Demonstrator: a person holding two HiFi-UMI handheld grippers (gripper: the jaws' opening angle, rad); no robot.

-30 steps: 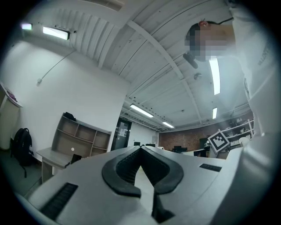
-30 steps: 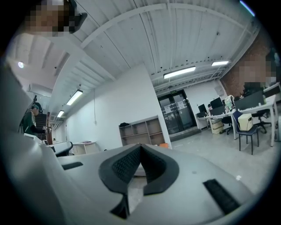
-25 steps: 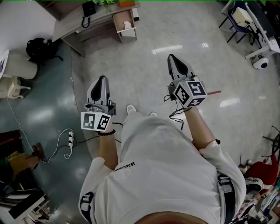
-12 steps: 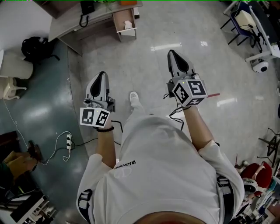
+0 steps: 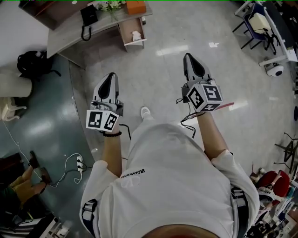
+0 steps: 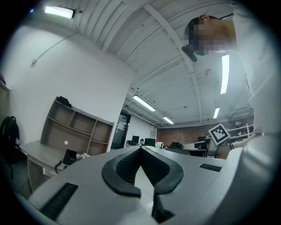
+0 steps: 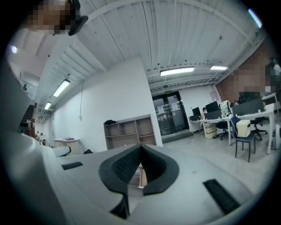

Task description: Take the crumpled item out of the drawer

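An open wooden drawer (image 5: 132,31) juts out from the desk (image 5: 65,32) at the top of the head view. A white crumpled item (image 5: 136,35) lies inside it. My left gripper (image 5: 111,75) is held over the floor, well short of the drawer, shut and empty. My right gripper (image 5: 187,56) is level with it on the right, also shut with nothing in it. In the left gripper view the left gripper (image 6: 141,148) points up toward the ceiling with its jaws together. The right gripper (image 7: 140,146) in its own view has its jaws together too.
A black phone (image 5: 87,16) and an orange box (image 5: 136,6) sit on the desk. A black bag (image 5: 32,62) lies left of it. A power strip (image 5: 79,162) and cable trail on the floor. A chair (image 5: 253,21) stands far right.
The person has walked forward, so the desk and drawer sit lower and nearer in the head view. Both grippers stayed shut and moved along with the body.
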